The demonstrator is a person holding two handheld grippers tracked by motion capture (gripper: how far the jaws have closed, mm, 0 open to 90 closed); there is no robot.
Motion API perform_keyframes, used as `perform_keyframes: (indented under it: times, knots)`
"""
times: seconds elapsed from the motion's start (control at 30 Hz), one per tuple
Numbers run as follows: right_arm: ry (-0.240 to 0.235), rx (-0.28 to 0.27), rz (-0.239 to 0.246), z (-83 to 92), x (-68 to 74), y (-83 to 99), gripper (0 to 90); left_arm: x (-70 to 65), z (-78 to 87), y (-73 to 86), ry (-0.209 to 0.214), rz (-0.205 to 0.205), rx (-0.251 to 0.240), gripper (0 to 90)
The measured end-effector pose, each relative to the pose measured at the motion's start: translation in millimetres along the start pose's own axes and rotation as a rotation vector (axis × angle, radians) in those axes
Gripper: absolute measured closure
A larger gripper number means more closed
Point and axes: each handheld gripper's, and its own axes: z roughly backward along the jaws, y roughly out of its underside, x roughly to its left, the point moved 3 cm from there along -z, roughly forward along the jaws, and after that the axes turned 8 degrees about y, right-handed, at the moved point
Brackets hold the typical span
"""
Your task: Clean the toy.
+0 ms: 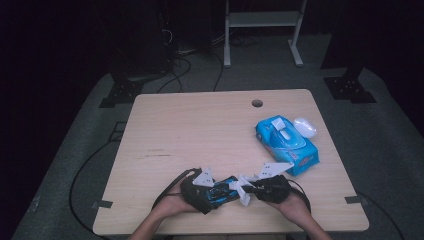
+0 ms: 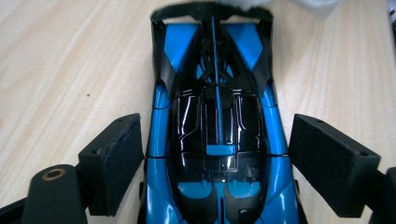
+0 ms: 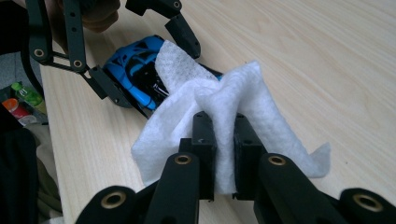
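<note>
A blue and black toy car (image 1: 224, 190) lies on the wooden table (image 1: 200, 130) near its front edge. My left gripper (image 1: 216, 192) stands around it. In the left gripper view the car (image 2: 217, 135) runs lengthwise between the two black pads (image 2: 116, 163), with a thin gap at each side, so the jaws are open. My right gripper (image 1: 253, 189) is shut on a white wipe (image 1: 243, 191). In the right gripper view the wipe (image 3: 243, 93) is pinched at a fold between the jaws (image 3: 225, 126) and drapes over one end of the car (image 3: 135, 65), between the left gripper's jaws.
A blue pack of wipes (image 1: 287, 145) lies at the right of the table, with a small white oval object (image 1: 305, 126) beside it. A cable hole (image 1: 257, 103) sits near the far edge. Cables and a white stand (image 1: 262, 20) are on the floor beyond.
</note>
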Motion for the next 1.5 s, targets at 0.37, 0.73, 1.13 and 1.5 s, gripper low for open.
perform_keyframes:
  times: [0.37,0.73,1.13,1.5]
  knots:
    - [0.007,-0.004,-0.006,2.7,-2.3,3.2,81.6,0.4,-3.1,-1.9,-0.011,-0.02,0.045,24.6]
    - [0.019,0.0,-0.02,11.0,-7.1,11.4,81.3,-2.1,-0.8,-2.1,-0.031,-0.034,0.035,25.9]
    - [0.024,-0.005,-0.033,13.8,-10.4,13.1,81.3,0.1,5.3,-3.6,-0.027,-0.031,0.033,26.4]
    - [0.021,0.002,-0.037,10.4,-11.0,14.4,81.2,3.2,-2.0,-7.1,0.006,-0.018,0.128,24.7]
